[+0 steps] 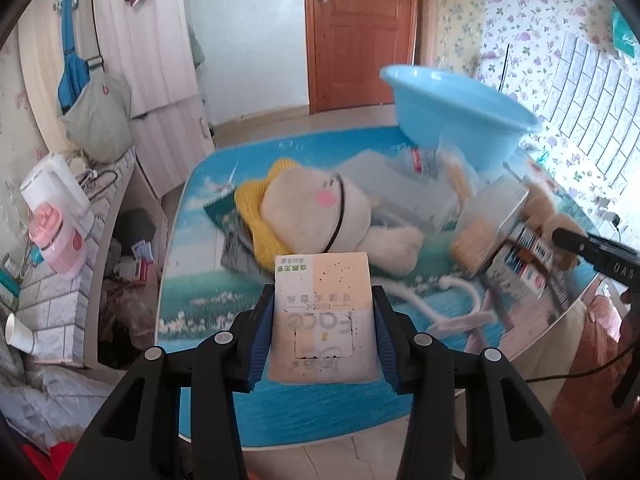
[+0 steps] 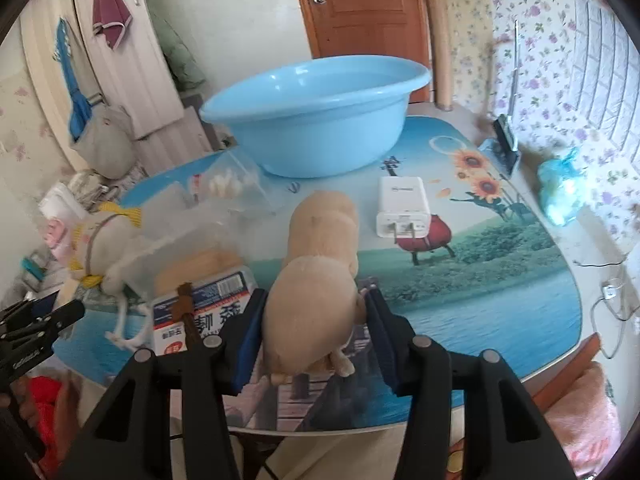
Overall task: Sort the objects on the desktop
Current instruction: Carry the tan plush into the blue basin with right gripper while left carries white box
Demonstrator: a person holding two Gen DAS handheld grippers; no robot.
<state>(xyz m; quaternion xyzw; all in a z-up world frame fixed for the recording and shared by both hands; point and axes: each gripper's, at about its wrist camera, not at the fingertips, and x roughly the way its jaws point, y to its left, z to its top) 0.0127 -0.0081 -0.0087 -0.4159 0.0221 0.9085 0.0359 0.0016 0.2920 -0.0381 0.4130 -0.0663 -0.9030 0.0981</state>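
My left gripper (image 1: 320, 300) is shut on a white and peach tissue pack (image 1: 323, 320), held above the near part of the table. Beyond it lies a cream plush doll with a yellow hat (image 1: 316, 216). My right gripper (image 2: 314, 300) is shut on a tan plush animal (image 2: 320, 280), lifted slightly over the table's front edge. A light blue basin (image 2: 316, 112) stands at the back of the table; it also shows in the left wrist view (image 1: 452, 108). The right gripper's tip shows at the right of the left wrist view (image 1: 568, 240).
A white charger plug (image 2: 402, 208), a clear box of cotton swabs (image 2: 236, 184), a blue and white carton (image 2: 208, 304) and a clear plastic box (image 1: 400, 188) lie on the picture-printed table (image 2: 500, 300). A blue bag (image 2: 560, 192) sits far right. Cluttered shelf at left (image 1: 56, 220).
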